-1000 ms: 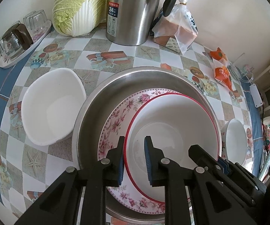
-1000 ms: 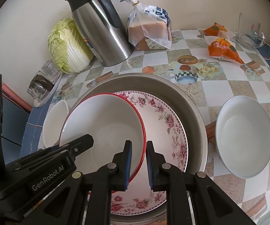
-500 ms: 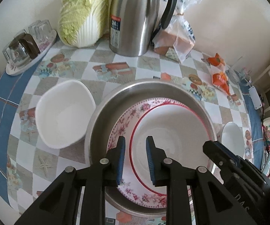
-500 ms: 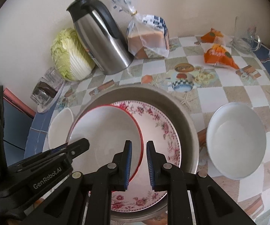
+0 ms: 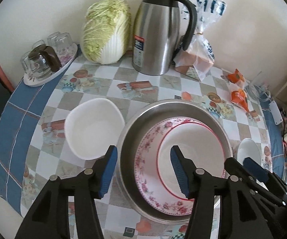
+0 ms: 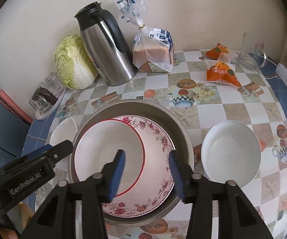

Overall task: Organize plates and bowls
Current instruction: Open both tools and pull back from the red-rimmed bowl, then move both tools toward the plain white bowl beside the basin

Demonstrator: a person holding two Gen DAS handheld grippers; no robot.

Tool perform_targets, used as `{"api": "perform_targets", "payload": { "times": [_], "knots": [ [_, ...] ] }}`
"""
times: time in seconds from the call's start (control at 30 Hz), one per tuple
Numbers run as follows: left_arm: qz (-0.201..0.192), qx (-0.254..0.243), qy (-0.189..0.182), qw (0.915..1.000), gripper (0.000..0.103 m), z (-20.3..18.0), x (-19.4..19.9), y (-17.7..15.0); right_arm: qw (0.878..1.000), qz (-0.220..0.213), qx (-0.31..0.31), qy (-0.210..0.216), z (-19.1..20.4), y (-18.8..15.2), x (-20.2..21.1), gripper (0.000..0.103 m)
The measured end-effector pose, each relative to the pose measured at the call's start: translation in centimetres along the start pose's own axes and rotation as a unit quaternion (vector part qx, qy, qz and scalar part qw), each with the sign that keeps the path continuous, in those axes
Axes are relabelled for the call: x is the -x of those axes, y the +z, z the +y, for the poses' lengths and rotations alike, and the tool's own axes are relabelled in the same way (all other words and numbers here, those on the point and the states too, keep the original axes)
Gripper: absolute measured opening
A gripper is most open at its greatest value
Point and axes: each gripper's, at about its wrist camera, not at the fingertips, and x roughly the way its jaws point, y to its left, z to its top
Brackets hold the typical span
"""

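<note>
On table (image 6: pixel 233 107): two white bowls (image 6: pixel 231 152).

"GenRobot.AI" stands in white on the left gripper (image 6: pixel 60 151); other labels are unreadable.

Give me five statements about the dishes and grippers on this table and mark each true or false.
1. The red-rimmed bowl sits on the floral plate inside the steel basin. True.
2. The left gripper clamps the red-rimmed bowl. False: its jaws are open, holding nothing.
3. A white bowl stands on the table outside the basin. True.
4. The thermos lies on its side. False: it stands upright.
5. The right gripper is shut. False: its jaws have just been opening, empty.
</note>
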Motion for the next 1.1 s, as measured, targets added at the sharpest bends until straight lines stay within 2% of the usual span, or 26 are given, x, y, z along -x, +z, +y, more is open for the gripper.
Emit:
{"api": "perform_targets", "payload": {
  "times": [0.03,0.1,0.2,0.27,0.6,1.1],
  "knots": [
    [0.000,0.002,0.004,1.0000,0.073,0.2,0.0,0.0,1.000,0.000,0.001,0.000,0.0,0.0,0.0,0.061],
    [-0.001,0.002,0.013,0.9999,0.079,0.4,-0.1,-0.2,1.000,0.000,0.001,-0.001,0.0,0.0,0.1,0.067],
    [0.001,0.008,0.022,0.9997,0.080,0.9,-0.1,-0.2,1.000,-0.004,0.001,-0.002,0.0,0.0,0.2,0.077],
    [0.001,0.013,0.024,0.9996,0.083,1.1,-0.2,-0.2,1.000,-0.006,0.001,-0.002,0.0,0.0,0.3,0.080],
    [0.002,0.027,0.027,0.9993,0.084,2.4,-0.1,-0.2,1.000,-0.013,-0.002,-0.008,0.2,0.0,0.6,0.101],
    [-0.025,0.086,0.041,0.9951,0.085,8.0,1.5,0.2,0.999,-0.015,0.026,-0.013,4.2,-0.6,-0.3,0.103]
  ]
}}
